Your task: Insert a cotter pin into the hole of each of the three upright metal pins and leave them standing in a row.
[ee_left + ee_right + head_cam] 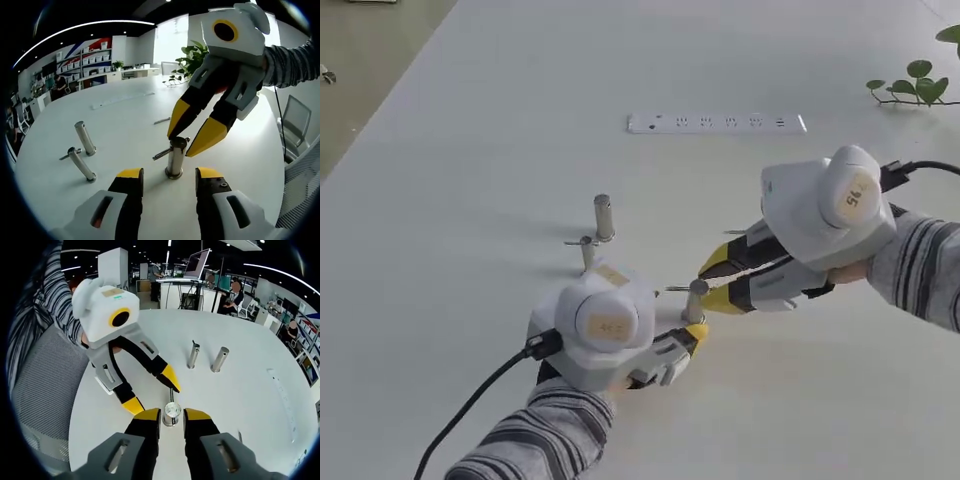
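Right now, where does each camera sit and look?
Head view: on the head, looking down at the table; both sleeves show.
Left gripper view: on the left gripper, facing the near pin; own jaws show.
Right gripper view: on the right gripper, facing it from opposite; own jaws show.
Shared: that pin, each other's gripper.

Head view: above the white table point(470, 150), facing forward and down towards the power strip point(717, 123); middling range. Left gripper view: low, close to the nearest metal pin point(176, 157), facing the right gripper point(179, 145); right gripper view: seemingly higher, facing the left gripper point(160, 401); all three share that pin.
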Available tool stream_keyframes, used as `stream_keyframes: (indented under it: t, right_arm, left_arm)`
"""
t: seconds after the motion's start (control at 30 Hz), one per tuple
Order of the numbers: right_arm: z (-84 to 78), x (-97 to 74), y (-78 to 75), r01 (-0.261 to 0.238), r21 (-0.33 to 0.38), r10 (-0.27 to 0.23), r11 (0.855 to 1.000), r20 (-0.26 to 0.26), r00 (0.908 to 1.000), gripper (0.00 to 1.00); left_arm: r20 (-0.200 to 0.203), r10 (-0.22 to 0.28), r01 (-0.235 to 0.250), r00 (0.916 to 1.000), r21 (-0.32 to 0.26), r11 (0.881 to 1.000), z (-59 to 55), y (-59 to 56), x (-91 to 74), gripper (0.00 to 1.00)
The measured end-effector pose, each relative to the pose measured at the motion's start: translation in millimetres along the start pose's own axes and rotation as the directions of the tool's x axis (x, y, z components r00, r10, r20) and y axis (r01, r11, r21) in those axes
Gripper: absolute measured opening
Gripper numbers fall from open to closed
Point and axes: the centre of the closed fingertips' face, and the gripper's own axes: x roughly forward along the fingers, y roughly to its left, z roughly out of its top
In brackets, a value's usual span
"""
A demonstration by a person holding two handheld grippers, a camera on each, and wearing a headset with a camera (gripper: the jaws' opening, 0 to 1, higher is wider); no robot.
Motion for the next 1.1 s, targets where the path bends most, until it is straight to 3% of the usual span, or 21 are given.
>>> stream_keyframes:
  t: [0.2, 0.33, 0.7, 0.87, 1.1]
  right_arm:
    - [-2.0, 5.4, 0.6, -0.005, 0.003, 0.005, 1.000, -0.006, 1.0000, 0.11]
    - [-3.6, 6.8, -0.8, 0.000, -0.003, 0.000, 1.000, -0.008, 1.0000, 0.09]
    - [-5.3, 6.5, -4.7, -0.014, 0.064, 0.013, 0.998, 0.017, 0.9998, 0.08]
    - [-3.8, 5.0, -9.1, -0.012, 0.034, 0.012, 0.999, 0.008, 0.9999, 0.08]
    - [3.8, 5.1, -19.2, -0.010, 0.025, 0.009, 1.000, 0.004, 0.9999, 0.08]
  left_arm:
    - [0.010, -0.010, 0.010, 0.9999, -0.005, 1.000, 3.6, 1.1, -6.1, 0.45]
    - [0.028, -0.019, 0.020, 0.9994, -0.041, 0.999, 8.1, 1.4, -12.4, 0.48]
    - [0.032, -0.019, 0.020, 0.9993, -0.022, 1.000, 7.6, 7.6, -31.7, 0.54]
    - [0.032, -0.027, 0.027, 0.9991, -0.012, 1.000, 6.1, 8.9, -40.7, 0.59]
    - [0.048, 0.006, -0.005, 0.9988, -0.030, 1.000, 6.7, 16.4, -53.1, 0.70]
